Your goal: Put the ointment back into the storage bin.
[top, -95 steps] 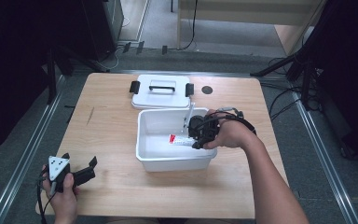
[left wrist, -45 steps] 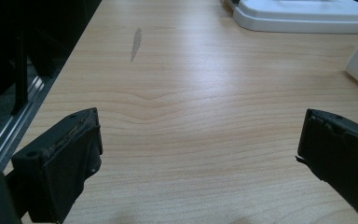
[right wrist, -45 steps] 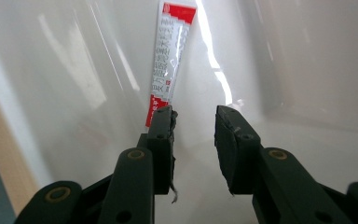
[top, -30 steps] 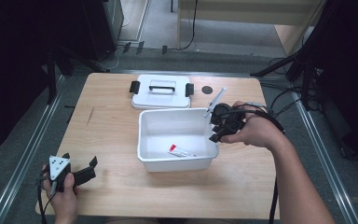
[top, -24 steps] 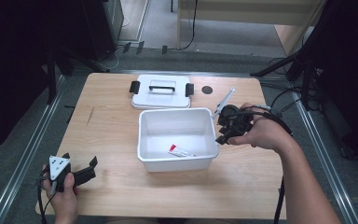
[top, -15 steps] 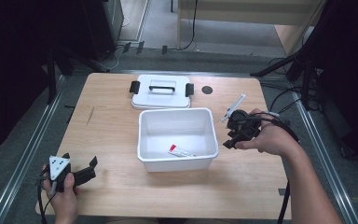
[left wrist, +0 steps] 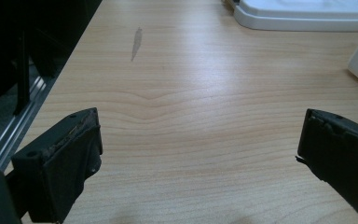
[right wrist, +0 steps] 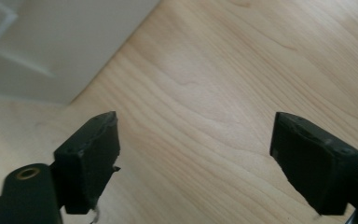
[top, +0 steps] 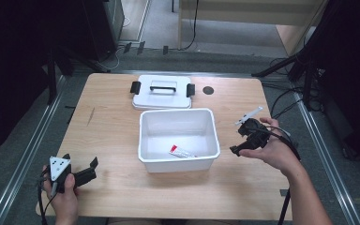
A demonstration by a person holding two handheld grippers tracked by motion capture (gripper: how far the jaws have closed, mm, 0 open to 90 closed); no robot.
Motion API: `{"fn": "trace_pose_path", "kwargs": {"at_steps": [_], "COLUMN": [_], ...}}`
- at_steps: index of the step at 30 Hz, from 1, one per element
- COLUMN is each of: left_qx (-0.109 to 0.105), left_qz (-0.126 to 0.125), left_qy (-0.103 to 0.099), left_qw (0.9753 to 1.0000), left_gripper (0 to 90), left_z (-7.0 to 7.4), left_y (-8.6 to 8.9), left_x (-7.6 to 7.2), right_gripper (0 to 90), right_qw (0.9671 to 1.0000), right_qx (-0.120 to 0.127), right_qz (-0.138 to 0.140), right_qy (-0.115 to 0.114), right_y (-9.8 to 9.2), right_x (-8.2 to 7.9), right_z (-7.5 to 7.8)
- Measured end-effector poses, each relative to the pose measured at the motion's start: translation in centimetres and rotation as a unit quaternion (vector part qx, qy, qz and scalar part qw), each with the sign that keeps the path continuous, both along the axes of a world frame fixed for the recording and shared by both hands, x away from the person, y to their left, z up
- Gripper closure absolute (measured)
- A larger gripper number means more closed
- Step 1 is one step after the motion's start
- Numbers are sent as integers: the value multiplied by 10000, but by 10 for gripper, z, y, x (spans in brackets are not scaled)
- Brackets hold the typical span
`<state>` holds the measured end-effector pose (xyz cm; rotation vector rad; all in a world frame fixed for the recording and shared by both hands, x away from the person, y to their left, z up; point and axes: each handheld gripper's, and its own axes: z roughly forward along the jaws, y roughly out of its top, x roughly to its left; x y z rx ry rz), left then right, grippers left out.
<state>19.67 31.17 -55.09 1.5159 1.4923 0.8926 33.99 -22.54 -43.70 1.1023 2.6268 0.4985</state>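
Observation:
A white open bin [top: 145,140] stands in the middle of the wooden table [top: 108,126], and a small white tube with a red end [top: 182,151] lies on its floor. The right gripper [top: 242,140] hovers just right of the bin, open and empty; in the right gripper view [right wrist: 193,154] its jaws stand wide over bare wood beside the bin's wall [right wrist: 65,42]. The left gripper [top: 88,169] rests near the table's front left corner, held by a hand, open with nothing between its jaws [left wrist: 200,154].
The bin's white lid [top: 161,92] with black clips lies behind the bin, and its edge [left wrist: 303,14] appears in the left gripper view. A dark round hole [top: 208,90] marks the table's back right. Metal rails and cables run along the table's sides.
The right gripper has lifted out of the bin and moved right, ending beside the bin over the table. The tube stays in the bin. The left gripper has not moved.

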Motion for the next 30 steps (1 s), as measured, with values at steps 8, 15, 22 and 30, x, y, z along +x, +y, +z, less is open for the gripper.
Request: {"fn": "trace_pose_path", "kwargs": {"at_steps": [8, 15, 22, 30], "left_qx": [16, 21, 21, 29], "left_qz": [-5, -5, -4, -1], "left_qy": [9, 25, 3, 3], "left_qw": [10000, 10000, 10000, 10000], "left_gripper": [1, 1, 1, 1], "left_z": [0, 0, 0, 0], "left_y": [0, 0, 0, -1], "left_x": [0, 0, 0, 0], "right_gripper": [5, 0, 0, 8], "right_qw": [9885, 9649, 9443, 9306], "right_qx": [719, 1270, 1643, 1910], "right_qz": [-1132, -1853, -2159, -2399], "right_qy": [-694, -1362, -1862, -1999], "right_y": [-25, -45, -62, -81], "right_x": [-10, -25, -47, -68], "right_z": [-26, -43, -60, -81]}}
